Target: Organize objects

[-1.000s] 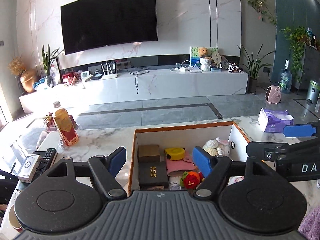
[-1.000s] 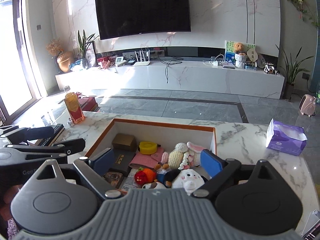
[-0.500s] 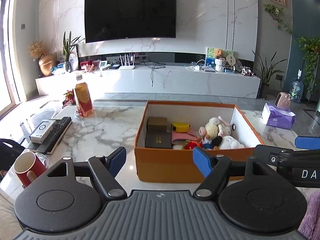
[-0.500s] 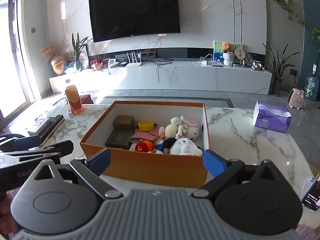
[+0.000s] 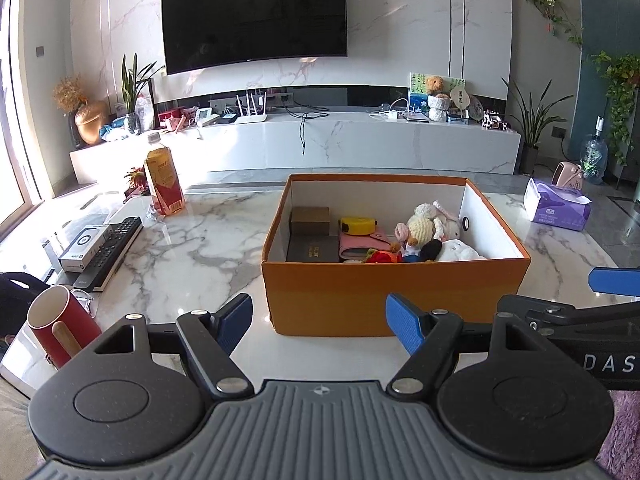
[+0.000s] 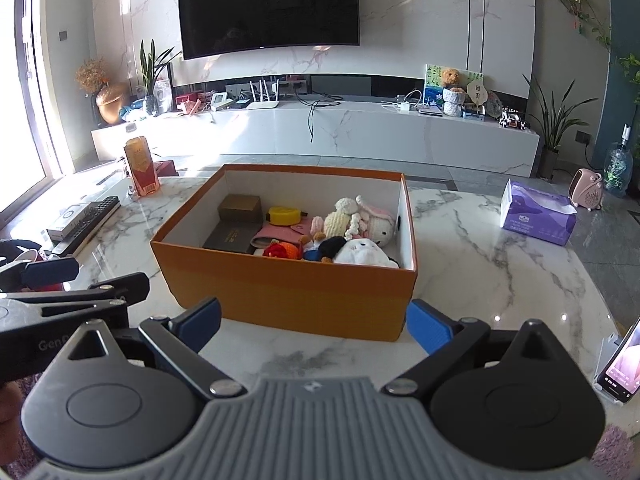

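Observation:
An orange box (image 5: 394, 296) (image 6: 292, 292) stands on the marble table (image 5: 200, 248). Inside it lie dark boxes (image 5: 313, 249), a yellow tape measure (image 5: 357, 224), a pink wallet (image 6: 280, 234) and plush toys (image 6: 362, 254). My left gripper (image 5: 322, 322) is open and empty, just in front of the box's near wall. My right gripper (image 6: 316, 322) is also open and empty, level with that wall. Each gripper shows at the edge of the other's view.
Left of the box are a red mug (image 5: 60, 326), a remote (image 5: 114, 250), a small white box (image 5: 84, 246) and a drink bottle (image 5: 162, 186). A purple tissue pack (image 6: 536, 218) sits to the right, a phone on a stand (image 6: 622, 364) at the near right edge.
Both grippers have pulled back and up from over the box's inside to in front of its near wall. Both stay open and empty.

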Demonstrator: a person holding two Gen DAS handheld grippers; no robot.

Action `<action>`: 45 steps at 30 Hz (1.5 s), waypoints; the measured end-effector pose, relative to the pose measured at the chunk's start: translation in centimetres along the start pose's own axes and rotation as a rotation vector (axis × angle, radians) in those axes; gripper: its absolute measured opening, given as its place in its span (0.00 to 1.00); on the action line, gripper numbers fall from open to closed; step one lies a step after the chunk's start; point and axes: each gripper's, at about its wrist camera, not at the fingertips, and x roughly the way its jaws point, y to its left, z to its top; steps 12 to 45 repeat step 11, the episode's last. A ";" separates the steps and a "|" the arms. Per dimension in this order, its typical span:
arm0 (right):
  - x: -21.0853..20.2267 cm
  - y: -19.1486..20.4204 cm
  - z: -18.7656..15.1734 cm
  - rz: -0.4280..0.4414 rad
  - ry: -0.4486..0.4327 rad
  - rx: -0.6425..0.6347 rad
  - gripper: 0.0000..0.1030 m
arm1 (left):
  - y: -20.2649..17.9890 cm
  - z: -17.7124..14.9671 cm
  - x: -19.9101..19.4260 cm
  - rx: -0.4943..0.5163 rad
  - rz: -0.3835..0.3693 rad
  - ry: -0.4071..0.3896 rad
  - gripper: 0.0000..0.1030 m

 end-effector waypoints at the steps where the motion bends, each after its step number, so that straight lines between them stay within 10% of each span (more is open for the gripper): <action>1: 0.1 0.0 0.0 0.001 0.004 0.000 0.96 | 0.0 0.0 0.1 0.000 0.001 0.003 0.84; 45: 1.0 -0.3 -0.6 -0.003 0.029 -0.002 0.96 | -0.4 -0.2 0.7 0.006 -0.014 0.024 0.84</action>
